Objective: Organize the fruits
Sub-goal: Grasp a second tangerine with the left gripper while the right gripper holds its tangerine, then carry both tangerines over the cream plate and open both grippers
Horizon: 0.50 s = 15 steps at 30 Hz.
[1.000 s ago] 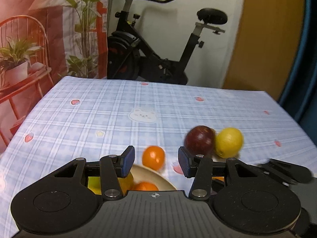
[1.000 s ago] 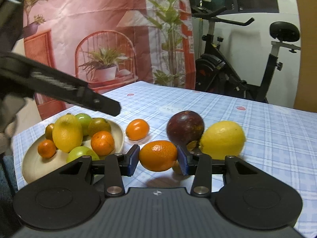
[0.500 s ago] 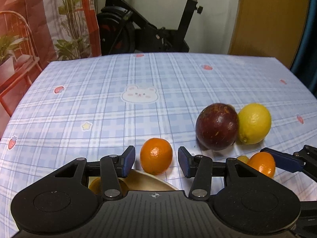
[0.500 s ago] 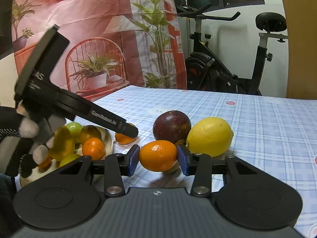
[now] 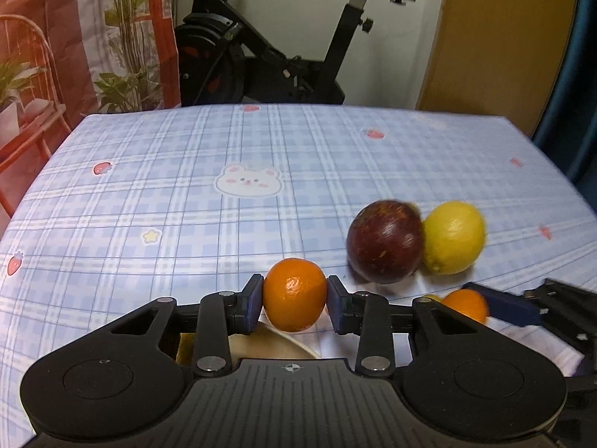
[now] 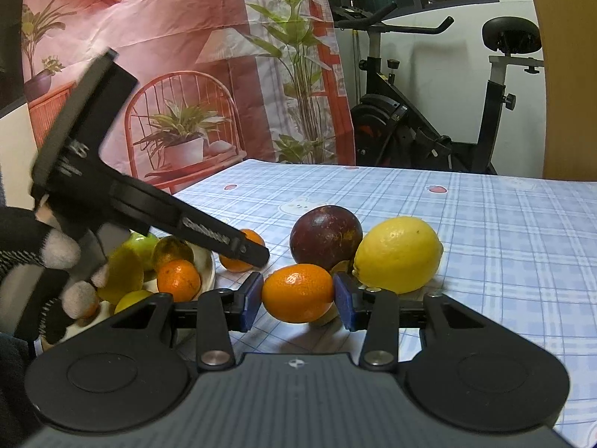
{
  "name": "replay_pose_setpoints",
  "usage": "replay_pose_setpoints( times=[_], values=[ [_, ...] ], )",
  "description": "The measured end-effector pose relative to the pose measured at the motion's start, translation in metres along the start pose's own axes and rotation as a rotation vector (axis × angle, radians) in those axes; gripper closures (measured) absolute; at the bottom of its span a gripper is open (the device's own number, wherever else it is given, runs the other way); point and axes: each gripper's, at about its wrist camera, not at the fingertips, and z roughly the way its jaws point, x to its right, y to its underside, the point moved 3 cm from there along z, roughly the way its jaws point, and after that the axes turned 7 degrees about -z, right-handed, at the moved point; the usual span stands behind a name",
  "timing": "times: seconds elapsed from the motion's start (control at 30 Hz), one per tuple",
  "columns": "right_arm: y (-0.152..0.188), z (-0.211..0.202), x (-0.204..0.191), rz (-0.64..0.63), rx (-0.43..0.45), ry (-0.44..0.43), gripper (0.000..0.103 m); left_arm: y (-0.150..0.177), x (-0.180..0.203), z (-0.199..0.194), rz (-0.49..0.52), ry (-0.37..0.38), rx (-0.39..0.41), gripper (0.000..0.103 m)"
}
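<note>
In the left wrist view my left gripper (image 5: 294, 300) has a small orange (image 5: 294, 287) between its blue pads. The jaws are closing and the pads touch both of its sides, just beyond the rim of the beige bowl (image 5: 276, 343). My right gripper (image 6: 298, 298) stays shut on another orange (image 6: 298, 291) close above the tablecloth. Just behind that orange, a dark purple fruit (image 6: 326, 237) and a lemon (image 6: 397, 254) lie together. The bowl (image 6: 207, 265) at the left holds several citrus and green fruits. A gloved hand (image 6: 37, 257) carries the left gripper.
A blue checked tablecloth (image 5: 261, 149) covers the table, whose far edge lies ahead. An exercise bike (image 5: 268, 59) stands beyond it, and a printed backdrop (image 6: 168, 74) hangs at the left. The right gripper's fingers (image 5: 511, 308) reach in from the right in the left wrist view.
My left gripper has tipped down and moved in on the small orange beside the bowl, and its jaws have closed around it. My right gripper kept its orange and barely moved.
</note>
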Motion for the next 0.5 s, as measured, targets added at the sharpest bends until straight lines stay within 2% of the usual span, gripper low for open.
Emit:
replay_pose_setpoints(
  times=[0.17,0.5],
  values=[
    [0.0,0.0,0.0,-0.002,0.0,0.001,0.059,0.006,-0.007,-0.036,-0.015,0.069,0.043,0.065],
    [0.0,-0.01,-0.015,-0.024,0.016,-0.008,0.059,0.067,-0.028,-0.098,-0.023,0.058,0.043,0.065]
  ],
)
